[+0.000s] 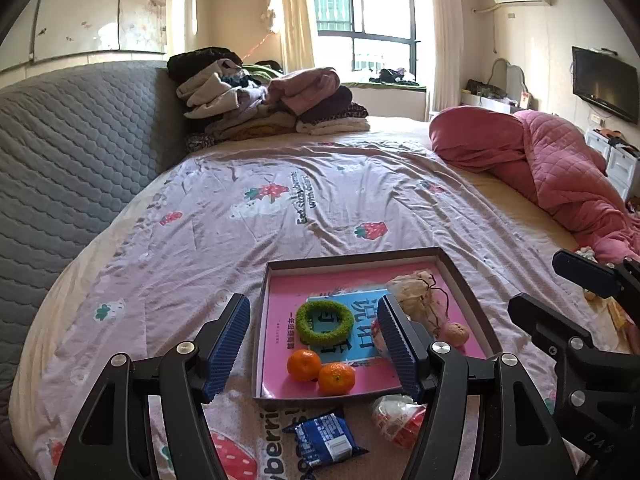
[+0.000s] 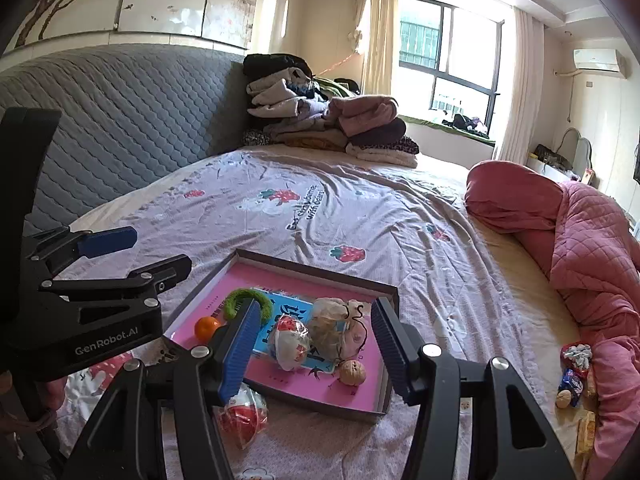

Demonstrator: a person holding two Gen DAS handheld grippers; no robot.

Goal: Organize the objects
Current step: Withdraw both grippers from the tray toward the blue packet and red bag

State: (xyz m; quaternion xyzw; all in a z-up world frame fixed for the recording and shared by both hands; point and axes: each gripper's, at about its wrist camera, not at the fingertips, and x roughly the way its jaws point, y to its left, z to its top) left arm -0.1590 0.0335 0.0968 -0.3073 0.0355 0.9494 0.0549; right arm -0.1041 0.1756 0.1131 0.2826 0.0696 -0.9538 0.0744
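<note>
Sorting is judged partly done: inside the shallow box (image 1: pixel 466 300) are seen a green ring (image 1: pixel 326 323), two tangerines (image 1: pixel 320 372), a walnut (image 2: pixel 352 372), a wrapped snack (image 2: pixel 289 342) and a mesh pouch (image 2: pixel 332 326). Left outside at the box's 6 o'clock are a blue snack packet (image 1: pixel 325 438) and a red-white wrapped snack (image 1: pixel 398 420); more snacks (image 2: pixel 574 374) are scattered at 3 o'clock by the pink quilt (image 2: pixel 592 252). Left gripper (image 1: pixel 314 346) and right gripper (image 2: pixel 314 346) are held wide apart, nothing grasped.

Two tangerines (image 1: pixel 304 365) (image 1: pixel 337 378), one green ring (image 1: pixel 326 323), one walnut (image 2: pixel 352 372), one blue packet (image 1: pixel 325 438), one tray (image 1: pixel 460 280).
</note>
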